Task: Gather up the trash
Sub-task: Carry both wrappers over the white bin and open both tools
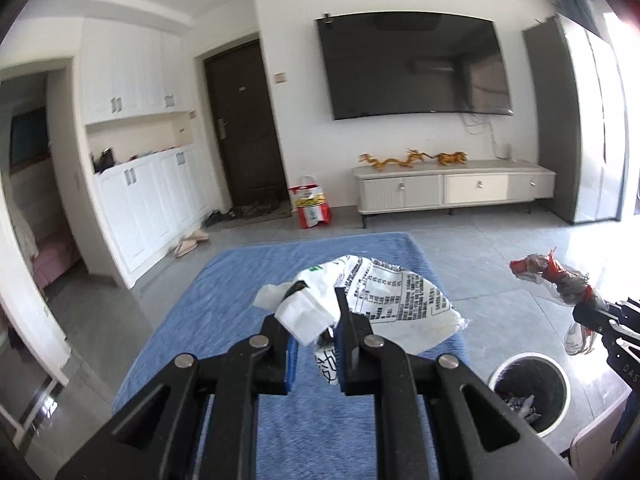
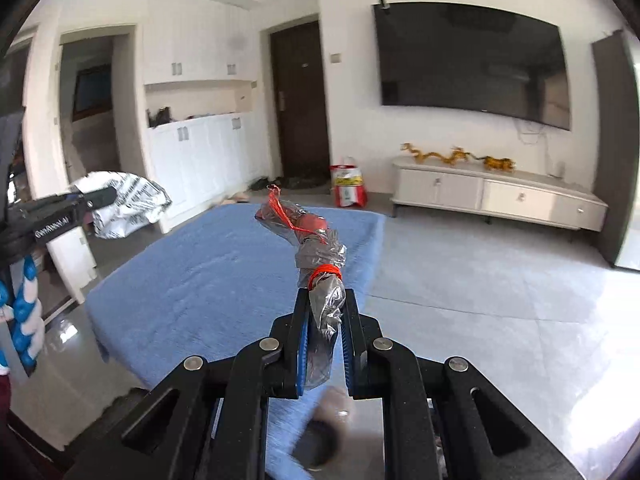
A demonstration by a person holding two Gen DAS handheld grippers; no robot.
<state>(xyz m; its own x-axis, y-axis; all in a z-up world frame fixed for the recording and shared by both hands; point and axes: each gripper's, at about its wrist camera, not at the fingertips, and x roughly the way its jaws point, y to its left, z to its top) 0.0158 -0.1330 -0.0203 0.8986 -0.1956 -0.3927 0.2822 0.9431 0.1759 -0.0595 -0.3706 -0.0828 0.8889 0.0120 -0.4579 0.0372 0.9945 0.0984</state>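
My left gripper [image 1: 314, 320] is shut on a crumpled white plastic bag with black print [image 1: 380, 300] and a white tissue [image 1: 304, 312], held in the air above the blue cloth [image 1: 224, 300]. In the right wrist view the same left gripper [image 2: 100, 196] holds the printed bag [image 2: 128, 204] at the far left. My right gripper [image 2: 322, 320] is shut on a twisted clear and silver wrapper with red bands [image 2: 316, 256], also seen from the left wrist as the wrapper [image 1: 560, 280] at the right edge. A white bin [image 1: 532, 392] with trash inside stands below, at the lower right.
A blue cloth-covered table [image 2: 208, 272] lies ahead. Beyond it are a grey tile floor [image 2: 480, 280], a low white TV cabinet [image 1: 452, 188] under a wall-mounted screen [image 1: 412, 68], a red and white bag [image 1: 310, 206] by the dark door [image 1: 244, 124], and white cupboards [image 1: 136, 200] on the left.
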